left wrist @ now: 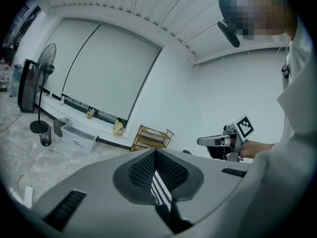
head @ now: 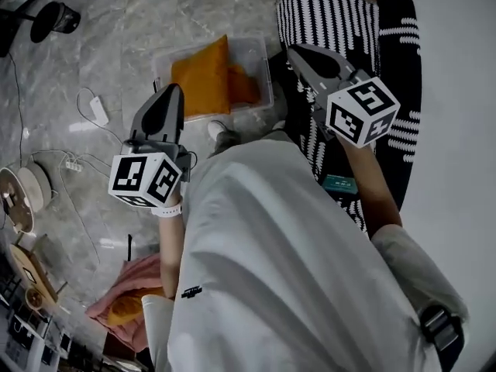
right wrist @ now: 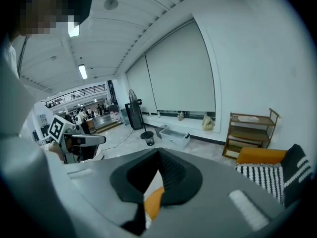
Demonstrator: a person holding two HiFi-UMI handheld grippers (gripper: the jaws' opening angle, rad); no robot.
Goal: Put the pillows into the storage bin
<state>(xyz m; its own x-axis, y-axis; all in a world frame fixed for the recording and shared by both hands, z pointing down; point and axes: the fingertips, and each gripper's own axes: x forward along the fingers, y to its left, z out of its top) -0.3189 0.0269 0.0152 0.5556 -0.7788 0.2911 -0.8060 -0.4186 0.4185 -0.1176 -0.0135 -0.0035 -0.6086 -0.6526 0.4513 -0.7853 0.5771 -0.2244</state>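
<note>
I am holding my left gripper [head: 172, 93] and right gripper [head: 294, 53] closed and empty, raised near the bin [head: 263, 50] already holding an orange pillow [head: 201, 76], likely freeing them for the striped pillow [head: 325, 14] beside the bin.

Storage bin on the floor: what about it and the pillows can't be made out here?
- Storage bin, head view: the orange pillow covers its bottom; what lies beneath is hidden.
- Striped pillow, head view: the right gripper and forearm cover part of it.
- Pink and orange bundle, head view: partly behind the person's shirt; too small to identify.
</note>
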